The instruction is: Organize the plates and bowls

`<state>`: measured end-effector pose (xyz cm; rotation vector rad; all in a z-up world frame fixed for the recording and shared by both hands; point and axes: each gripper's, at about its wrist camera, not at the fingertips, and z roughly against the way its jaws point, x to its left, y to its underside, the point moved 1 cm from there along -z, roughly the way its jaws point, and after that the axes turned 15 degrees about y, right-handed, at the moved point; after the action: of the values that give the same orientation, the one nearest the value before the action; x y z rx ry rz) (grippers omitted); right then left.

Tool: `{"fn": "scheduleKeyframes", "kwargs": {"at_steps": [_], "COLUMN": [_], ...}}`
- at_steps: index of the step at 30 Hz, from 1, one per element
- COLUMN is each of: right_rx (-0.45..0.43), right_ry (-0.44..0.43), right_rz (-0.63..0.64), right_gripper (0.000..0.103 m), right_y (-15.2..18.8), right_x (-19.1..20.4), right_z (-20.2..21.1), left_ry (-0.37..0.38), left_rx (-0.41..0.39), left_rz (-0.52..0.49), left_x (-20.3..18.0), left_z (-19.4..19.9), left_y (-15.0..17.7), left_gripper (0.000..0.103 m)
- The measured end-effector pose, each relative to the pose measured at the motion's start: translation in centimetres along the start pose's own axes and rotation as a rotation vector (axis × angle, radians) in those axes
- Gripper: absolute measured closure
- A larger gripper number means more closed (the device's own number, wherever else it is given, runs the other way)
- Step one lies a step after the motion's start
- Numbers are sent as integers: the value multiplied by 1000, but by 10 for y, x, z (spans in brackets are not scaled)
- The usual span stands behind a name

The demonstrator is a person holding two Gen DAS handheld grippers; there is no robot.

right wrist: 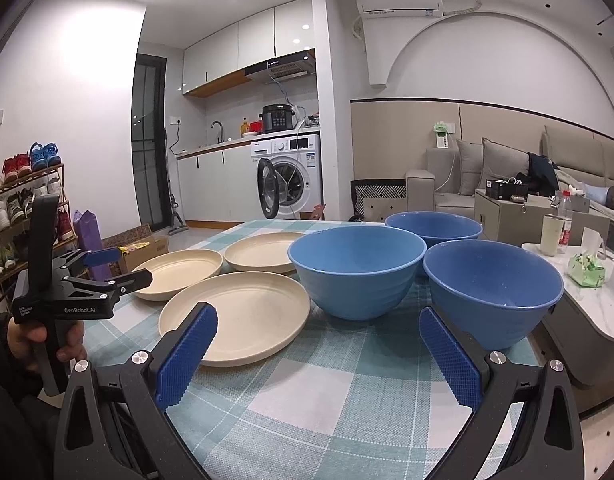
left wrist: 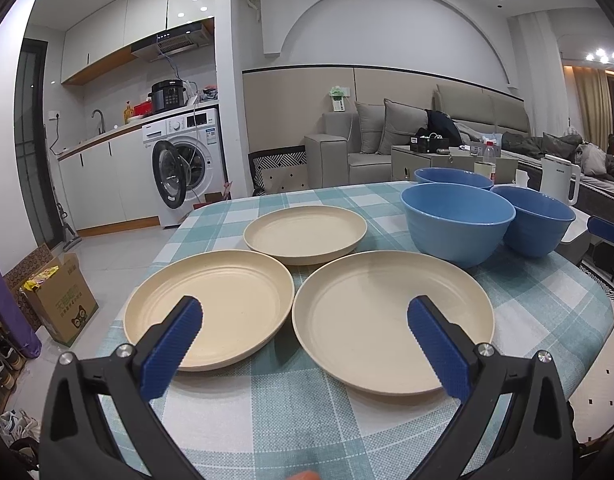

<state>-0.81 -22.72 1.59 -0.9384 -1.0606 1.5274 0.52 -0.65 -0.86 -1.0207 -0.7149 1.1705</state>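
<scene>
Far left, beyond the table edge: cardboard box [left wrist: 61, 300] on the floor tiles; washing machine [left wrist: 187, 166] behind it, door swung open.

On the green-checked tablecloth [left wrist: 299, 412], left half: three cream plates in a triangle; near-left plate [left wrist: 227, 300] and near-right plate [left wrist: 371, 312] side by side, rims just about touching; far plate [left wrist: 305, 234] behind the gap between them, close to both.

Left gripper [left wrist: 305, 318] poised low over the two near plates, jaws spread wide, nothing between them; left blue pad [left wrist: 173, 346] above the near-left plate, right pad above the near-right plate; also seen from the side in the right wrist view [right wrist: 125, 268], gripped in a hand [right wrist: 39, 340].

Right half of the cloth: three blue bowls, upright, clustered; middle bowl [right wrist: 357, 270] just right of the plates; rear bowl [right wrist: 433, 228] behind it; right bowl [right wrist: 493, 290] nearest the table edge, close to or touching the middle one, cannot tell which.

Right gripper [right wrist: 318, 330] released, jaws wide apart, empty; aimed between the near-right plate and the right bowl, its right finger just in front of that bowl.

Farther right, off the table: grey sofa [right wrist: 459, 184] and a white side table [right wrist: 587, 308] carrying a cup and bottle.
</scene>
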Motion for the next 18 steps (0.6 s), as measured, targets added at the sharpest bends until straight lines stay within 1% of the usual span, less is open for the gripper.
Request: {"fn": "scheduleKeyframes", "kwargs": {"at_steps": [18], "right_rx": [5], "right_ry": [-8], "right_rz": [1], "right_gripper": [0], "right_y": [0], "right_x": [1], "right_z": [0], "left_ry": [-1], "left_rx": [3], "left_rz": [-5], "left_x": [1], "left_z": [-3], "left_y": [1], "left_gripper": [0]}}
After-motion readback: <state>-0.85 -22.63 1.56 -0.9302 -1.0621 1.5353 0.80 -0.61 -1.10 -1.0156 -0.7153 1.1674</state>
